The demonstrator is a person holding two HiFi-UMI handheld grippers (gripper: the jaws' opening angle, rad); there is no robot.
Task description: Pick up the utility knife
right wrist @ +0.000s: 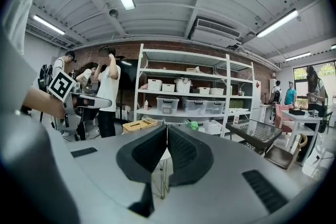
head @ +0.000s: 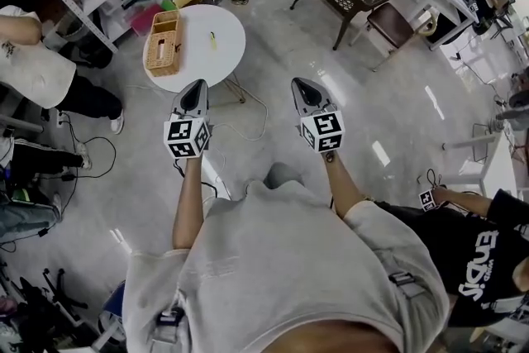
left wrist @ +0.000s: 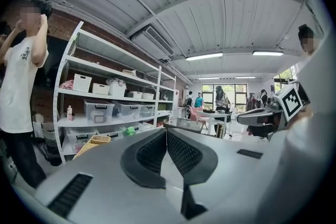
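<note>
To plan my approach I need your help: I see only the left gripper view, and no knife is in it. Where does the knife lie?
Observer: In the head view the knife lies on the round table, right of the basket and apart from it.
Operator: How near am I to it?
Observer: The left gripper shows with its tip at the table's near edge, short of the knife.
Operator: And the other side?
Observer: The right gripper is shut and empty, as its own view shows.
</note>
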